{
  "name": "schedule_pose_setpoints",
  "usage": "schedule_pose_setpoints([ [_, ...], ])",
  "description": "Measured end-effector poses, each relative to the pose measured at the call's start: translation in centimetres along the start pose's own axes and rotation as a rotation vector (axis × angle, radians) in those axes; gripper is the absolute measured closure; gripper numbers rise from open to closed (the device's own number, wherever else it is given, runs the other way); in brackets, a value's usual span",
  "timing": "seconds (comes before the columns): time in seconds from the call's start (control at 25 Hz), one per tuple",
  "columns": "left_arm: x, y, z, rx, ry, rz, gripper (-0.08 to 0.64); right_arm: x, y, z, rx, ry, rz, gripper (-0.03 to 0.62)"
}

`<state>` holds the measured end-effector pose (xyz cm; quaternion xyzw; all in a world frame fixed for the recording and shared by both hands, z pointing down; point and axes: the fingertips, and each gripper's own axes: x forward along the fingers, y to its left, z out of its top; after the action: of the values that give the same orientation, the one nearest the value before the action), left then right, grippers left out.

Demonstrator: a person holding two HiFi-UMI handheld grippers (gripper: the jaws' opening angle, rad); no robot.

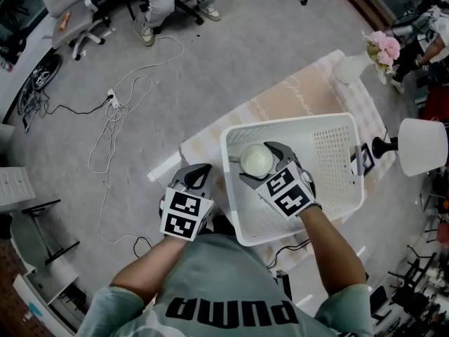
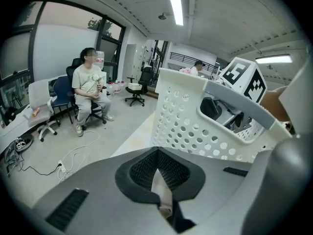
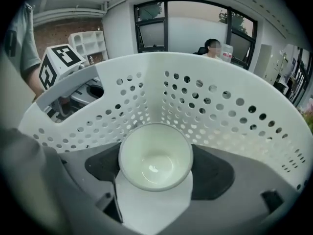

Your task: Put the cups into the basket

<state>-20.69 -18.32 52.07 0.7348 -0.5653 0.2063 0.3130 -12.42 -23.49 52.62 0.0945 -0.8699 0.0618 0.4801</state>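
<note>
One pale cup is pinched by the right gripper inside the white perforated basket — the left gripper, jaws pressed together on nothing, is just outside the basket's left wall.

PUMA, upside down, on person's shirt

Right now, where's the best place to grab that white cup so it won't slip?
Grip its round side wall below the rim, one jaw each side, coming from the person's side. The cup shows no handle and its mouth is open. The right gripper holds it so, inside the basket.
</note>
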Motion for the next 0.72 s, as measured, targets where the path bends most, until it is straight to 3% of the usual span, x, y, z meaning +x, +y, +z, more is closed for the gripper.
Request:
schedule_pose_setpoints([
  [0.72,1.6,-0.1,-1.5,-0.001,0.05,-0.063,0.555,2.7,-1.0,-2.6,0.048,0.109,-0.036,0.195],
])
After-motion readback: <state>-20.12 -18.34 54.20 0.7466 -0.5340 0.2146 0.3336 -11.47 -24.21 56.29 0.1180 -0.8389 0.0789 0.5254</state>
